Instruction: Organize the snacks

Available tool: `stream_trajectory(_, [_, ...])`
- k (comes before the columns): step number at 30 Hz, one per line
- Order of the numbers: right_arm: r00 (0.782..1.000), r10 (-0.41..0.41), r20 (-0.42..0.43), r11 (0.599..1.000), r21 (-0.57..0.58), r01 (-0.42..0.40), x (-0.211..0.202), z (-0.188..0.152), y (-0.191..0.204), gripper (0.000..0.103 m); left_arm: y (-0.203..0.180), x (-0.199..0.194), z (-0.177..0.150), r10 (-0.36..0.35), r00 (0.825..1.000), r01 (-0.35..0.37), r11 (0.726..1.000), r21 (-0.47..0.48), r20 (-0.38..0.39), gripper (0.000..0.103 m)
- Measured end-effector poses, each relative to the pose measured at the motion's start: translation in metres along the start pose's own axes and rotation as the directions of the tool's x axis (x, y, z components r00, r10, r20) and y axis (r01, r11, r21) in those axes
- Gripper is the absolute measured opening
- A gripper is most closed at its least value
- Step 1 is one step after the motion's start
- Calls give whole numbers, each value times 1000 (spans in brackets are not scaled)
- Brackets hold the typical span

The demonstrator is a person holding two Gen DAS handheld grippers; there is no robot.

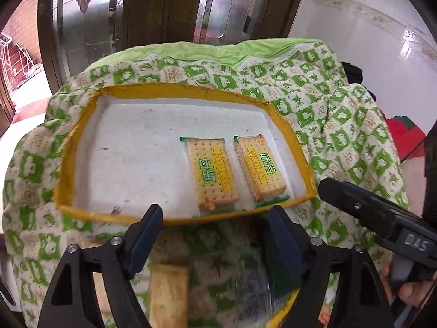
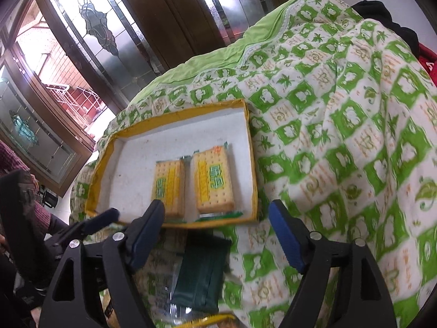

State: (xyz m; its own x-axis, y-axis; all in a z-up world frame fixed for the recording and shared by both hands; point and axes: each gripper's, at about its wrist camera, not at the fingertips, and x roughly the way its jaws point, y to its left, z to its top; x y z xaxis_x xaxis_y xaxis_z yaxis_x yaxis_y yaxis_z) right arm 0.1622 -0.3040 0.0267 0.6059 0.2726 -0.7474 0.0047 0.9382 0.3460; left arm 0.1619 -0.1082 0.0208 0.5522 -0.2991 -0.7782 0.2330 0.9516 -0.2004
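A shallow tray with a yellow rim [image 1: 174, 90] [image 2: 177, 114] and a white floor lies on the patterned cloth. Two yellow cracker packs lie side by side in its right part: one [image 1: 213, 172] [image 2: 168, 188] and one [image 1: 260, 168] [image 2: 213, 180]. My left gripper [image 1: 215, 216] is open over the tray's near edge, holding nothing. My right gripper [image 2: 217, 210] is also open, just short of that edge. On the cloth beneath them lie a dark green pack [image 2: 202, 273], another cracker pack [image 1: 169, 295] and clear wrapping [image 1: 259, 281]. One right-gripper finger [image 1: 344, 196] shows beside the tray's right corner.
The green-and-white quilted cloth [image 1: 341, 125] [image 2: 341, 136] covers a rounded mound that falls away on all sides. Wooden doors with patterned glass [image 1: 164, 13] stand behind. A red item [image 1: 401, 136] lies at the right. A person's sleeve [image 2: 16, 164] is at the left.
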Motion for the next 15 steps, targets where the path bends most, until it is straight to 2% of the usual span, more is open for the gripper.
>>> stream_trajectory(3, [1000, -2, -4, 1000, -1, 2, -4, -9, -1, 82, 6, -12, -8, -1, 1000, 1, 1000, -12, 11, 87])
stream_trajectory(15, [998, -3, -62, 1000, -8, 2, -11, -43, -1, 82, 19, -28, -41, -20, 999, 16, 995, -95, -32, 87])
